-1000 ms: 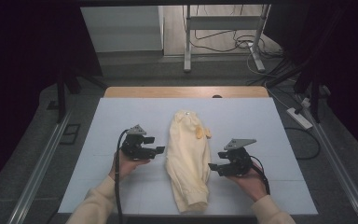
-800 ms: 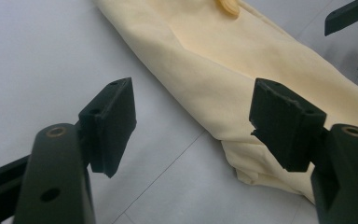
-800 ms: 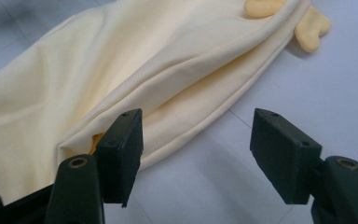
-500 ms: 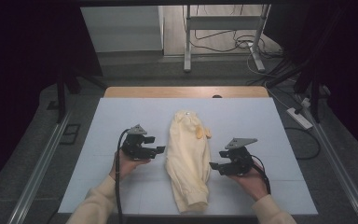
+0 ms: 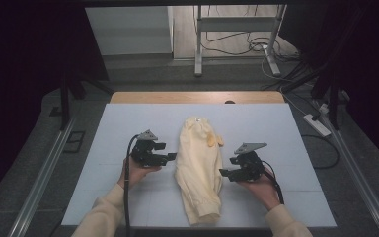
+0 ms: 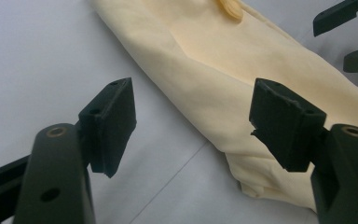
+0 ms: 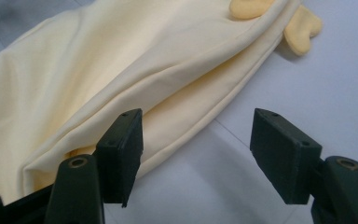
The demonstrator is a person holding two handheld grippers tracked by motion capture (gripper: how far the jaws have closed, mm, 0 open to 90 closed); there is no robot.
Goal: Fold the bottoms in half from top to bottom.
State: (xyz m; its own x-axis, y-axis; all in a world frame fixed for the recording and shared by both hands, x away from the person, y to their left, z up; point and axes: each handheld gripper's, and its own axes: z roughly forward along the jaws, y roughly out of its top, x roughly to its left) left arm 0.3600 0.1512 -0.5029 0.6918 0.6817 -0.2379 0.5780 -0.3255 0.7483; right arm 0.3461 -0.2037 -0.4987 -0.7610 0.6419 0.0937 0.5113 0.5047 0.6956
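garment (image 5: pixel 198 170) between both open fingers (image 6: pixel 108 122), seemingly untouched

A pale yellow garment (image 5: pixel 199 170) is laid lengthwise in the middle of the frame on a white surface (image 5: pixel 128 123), bunched into a long, narrow shape, with a darker yellow piece (image 5: pixel 212 140) seen at its upper right edge. The left claw (image 5: pixel 170 157) is held just left of the garment — jaws parted, pointed toward the cloth. The right claw (image 5: pixel 225 172) is held just right of it, likewise parted and aimed inward. Both are gripped by hands in cream sleeves entering from the bottom. A wooden edge (image 5: pixel 197 97) is seen beyond the white sheet, and cables (image 5: pixel 237 44) are strewn on the floor at the top — beside a metal stand (image 5: pixel 198 39).
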